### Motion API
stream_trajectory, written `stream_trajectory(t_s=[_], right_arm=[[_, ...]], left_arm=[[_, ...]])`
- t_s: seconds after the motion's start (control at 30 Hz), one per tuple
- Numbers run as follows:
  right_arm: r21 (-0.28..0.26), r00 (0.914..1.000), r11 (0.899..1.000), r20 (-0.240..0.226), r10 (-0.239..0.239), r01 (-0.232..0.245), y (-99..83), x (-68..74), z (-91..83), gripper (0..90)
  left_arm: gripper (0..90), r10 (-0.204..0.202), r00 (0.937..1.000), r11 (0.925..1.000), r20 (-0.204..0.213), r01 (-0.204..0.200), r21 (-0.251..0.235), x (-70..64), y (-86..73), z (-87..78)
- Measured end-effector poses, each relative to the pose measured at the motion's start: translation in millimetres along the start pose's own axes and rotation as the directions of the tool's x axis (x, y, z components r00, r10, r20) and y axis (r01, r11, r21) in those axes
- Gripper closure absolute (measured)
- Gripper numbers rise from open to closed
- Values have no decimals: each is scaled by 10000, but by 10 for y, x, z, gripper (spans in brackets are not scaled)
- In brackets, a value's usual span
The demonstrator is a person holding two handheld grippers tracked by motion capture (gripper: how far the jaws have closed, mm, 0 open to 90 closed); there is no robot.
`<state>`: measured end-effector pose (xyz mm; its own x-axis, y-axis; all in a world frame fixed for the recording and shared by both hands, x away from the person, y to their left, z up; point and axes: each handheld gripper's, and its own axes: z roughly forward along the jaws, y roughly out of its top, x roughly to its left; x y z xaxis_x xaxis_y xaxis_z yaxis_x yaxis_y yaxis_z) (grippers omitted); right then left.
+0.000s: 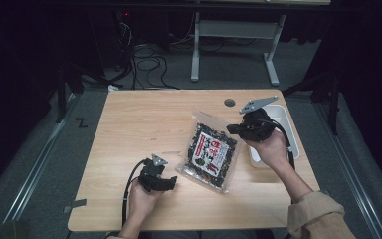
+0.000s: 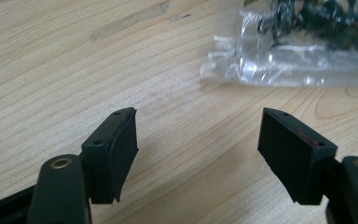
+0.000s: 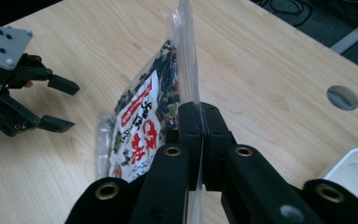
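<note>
A clear plastic snack bag (image 1: 210, 151) with dark contents and a red-and-white label lies tilted on the wooden table (image 1: 139, 119). My right gripper (image 1: 235, 129) is shut on the bag's right edge (image 3: 190, 84), which stands up thin between the jaws (image 3: 200, 122). My left gripper (image 1: 171, 183) rests low on the table near the bag's lower left corner, open, with nothing between its pads (image 2: 121, 149). The bag's clear crinkled corner (image 2: 279, 60) lies just beyond those pads. In the right gripper view the left gripper (image 3: 58, 105) shows at the left, jaws apart.
A white bin (image 1: 282, 122) stands at the table's right edge, behind the right hand. A round cable hole (image 1: 229, 102) sits near the far edge. Cables and a desk frame (image 1: 234, 40) lie on the floor beyond.
</note>
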<state>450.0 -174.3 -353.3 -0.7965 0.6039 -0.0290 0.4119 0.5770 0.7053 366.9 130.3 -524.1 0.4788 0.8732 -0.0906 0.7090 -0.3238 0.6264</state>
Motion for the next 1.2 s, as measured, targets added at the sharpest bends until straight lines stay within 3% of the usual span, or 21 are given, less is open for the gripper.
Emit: stream_trajectory(t_s=[0.03, 0.07, 0.1, 0.13, 0.3, 0.47, 0.9, 1.2], right_arm=[[-41, 10000, 10000, -10, -61, 61, 20, 6, -24, 900], [-71, 10000, 10000, 47, -23, 23, 38, 17, -48, 900], [-168, 9999, 9998, 49, -115, 116, 57, 21, -64, 900], [-160, 9998, 9997, 100, -183, 185, 75, 25, -84, 900], [-229, 9990, 9991, 295, -344, 351, 173, 46, -182, 900], [-304, 9982, 9983, 350, -490, 501, 236, 58, -254, 900], [-514, 9977, 9976, 526, -432, 459, 366, 30, -396, 900], [-829, 9975, 9965, 710, -50, 109, 411, -53, -551, 900]], left_arm=[[288, 26, 10000, 10000, 1, -26, 8, -3, -2, 0], [289, -410, 9992, 9985, 4, 410, -357, -36, -7, 23], [289, 37, 10000, 10000, -4, -37, -5, -4, -5, -4], [289, 101, 9999, 9999, -39, -101, -49, 2, -4, -4], [290, -53, 10000, 10000, 77, 52, 82, 3, -4, -4], [290, 37, 10000, 10000, 8, -37, 2, -4, -8, -4], [290, 14, 10000, 10000, 43, -13, -87, 8, -8, -1], [290, -57, 9999, 10000, 112, 58, -67, -1, -9, -9]])
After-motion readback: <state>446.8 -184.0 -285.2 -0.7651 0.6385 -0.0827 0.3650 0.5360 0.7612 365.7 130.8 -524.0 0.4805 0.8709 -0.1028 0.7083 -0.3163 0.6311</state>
